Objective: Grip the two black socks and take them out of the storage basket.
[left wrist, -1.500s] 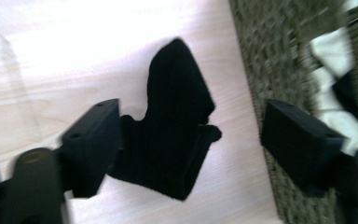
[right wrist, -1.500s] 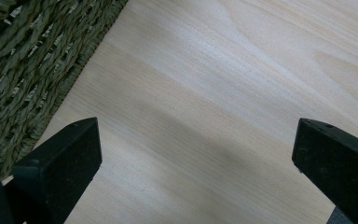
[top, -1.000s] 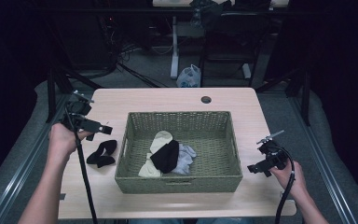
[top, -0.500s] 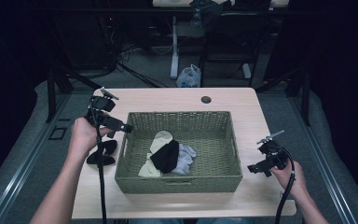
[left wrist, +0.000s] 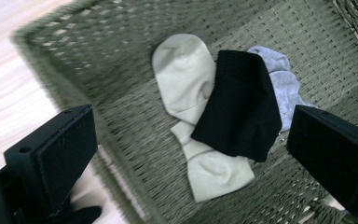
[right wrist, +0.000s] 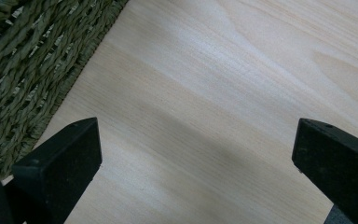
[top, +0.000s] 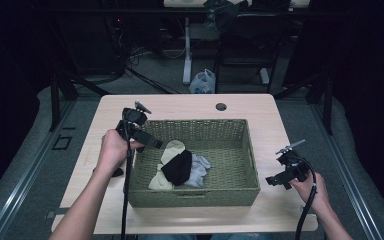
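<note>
Socks (top: 180,166) in basket (top: 240,150) on table (top: 260,107)

The person's left forearm comes up from the bottom edge and leans toward the wicker basket (top: 240,187), the left hand (top: 111,150) wrapped around the left claw (top: 150,142) at the basket's near-left corner, above its rim. That claw points down into the basket with its jaws spread wide apart and nothing between them. The right hand (top: 314,185) sits low beside the basket's right wall, holding the right claw (top: 276,181), which aims toward that wall with jaws likewise wide apart and bare
</note>
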